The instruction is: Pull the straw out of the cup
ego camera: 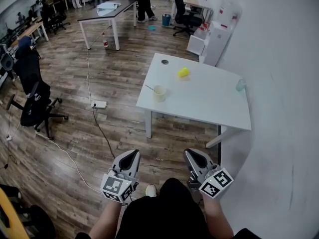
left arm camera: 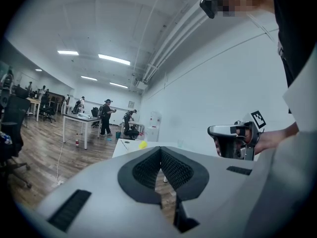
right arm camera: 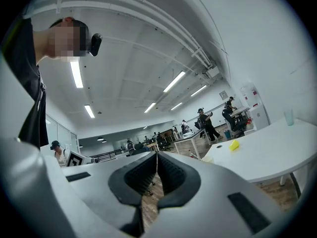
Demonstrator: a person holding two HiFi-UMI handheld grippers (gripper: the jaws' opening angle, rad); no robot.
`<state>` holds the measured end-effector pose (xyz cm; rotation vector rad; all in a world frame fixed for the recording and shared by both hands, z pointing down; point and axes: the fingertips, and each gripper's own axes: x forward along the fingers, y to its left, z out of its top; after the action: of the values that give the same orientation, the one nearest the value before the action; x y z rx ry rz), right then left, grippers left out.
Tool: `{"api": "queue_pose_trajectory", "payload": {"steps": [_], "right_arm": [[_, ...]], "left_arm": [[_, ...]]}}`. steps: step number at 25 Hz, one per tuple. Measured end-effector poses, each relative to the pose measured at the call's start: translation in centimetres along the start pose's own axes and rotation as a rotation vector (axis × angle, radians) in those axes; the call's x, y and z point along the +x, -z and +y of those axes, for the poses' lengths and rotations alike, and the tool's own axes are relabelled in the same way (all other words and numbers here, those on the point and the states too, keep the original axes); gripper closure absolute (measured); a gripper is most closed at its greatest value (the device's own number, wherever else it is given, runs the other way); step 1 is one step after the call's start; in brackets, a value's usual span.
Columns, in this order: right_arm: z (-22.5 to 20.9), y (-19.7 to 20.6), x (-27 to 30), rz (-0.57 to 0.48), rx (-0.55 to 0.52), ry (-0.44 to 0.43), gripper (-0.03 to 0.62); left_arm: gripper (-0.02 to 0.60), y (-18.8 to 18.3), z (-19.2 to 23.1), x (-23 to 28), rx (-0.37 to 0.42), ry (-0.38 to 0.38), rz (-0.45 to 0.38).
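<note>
A cream cup [ego camera: 159,93] stands near the left edge of the white table [ego camera: 209,101], well ahead of me. A thin straw [ego camera: 148,87] sticks out of it toward the left. Both grippers hover low and close to my body, far short of the table. My left gripper [ego camera: 132,155] is shut and holds nothing. So is my right gripper [ego camera: 191,154]. In the left gripper view the pads [left arm camera: 148,167] meet at the tips. The right gripper view shows its jaws touching too, with the table [right arm camera: 267,155] off to the right.
A yellow cup [ego camera: 183,72] lies on its side farther back on the table, and a clear cup [ego camera: 240,85] stands at its right edge. A black office chair [ego camera: 32,101] and a power strip [ego camera: 98,104] with cables sit on the wooden floor to the left. People stand at distant desks.
</note>
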<state>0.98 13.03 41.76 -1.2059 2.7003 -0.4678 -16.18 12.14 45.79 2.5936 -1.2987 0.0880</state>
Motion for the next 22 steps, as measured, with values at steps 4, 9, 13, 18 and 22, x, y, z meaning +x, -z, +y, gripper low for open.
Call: {"api": "queue_pose_trajectory", "payload": {"steps": [4,9,13,18,22], "right_arm": [[0.4,-0.3,0.0,-0.012,0.003,0.002,0.571],[-0.1,0.1,0.9,-0.004,0.009,-0.006,0.571],[-1.4,0.1,2.0,0.000,0.013,-0.012,0.571],[-4.1,-0.4,3.8,0.009,0.027,-0.031,0.571],[-7.2,-1.4,5.8,0.016,0.026,-0.061,0.571]], "left_arm": [[0.568,0.1,0.1,-0.2,-0.007,0.008,-0.007],[0.568,0.4,0.7,0.5,-0.004,0.004,0.006],[0.568,0.3,1.3,1.9,-0.001,0.002,0.017],[0.568,-0.2,2.3,4.6,-0.003,-0.012,0.026],[0.568,-0.9,3.1,7.9,-0.009,-0.028,0.023]]}}
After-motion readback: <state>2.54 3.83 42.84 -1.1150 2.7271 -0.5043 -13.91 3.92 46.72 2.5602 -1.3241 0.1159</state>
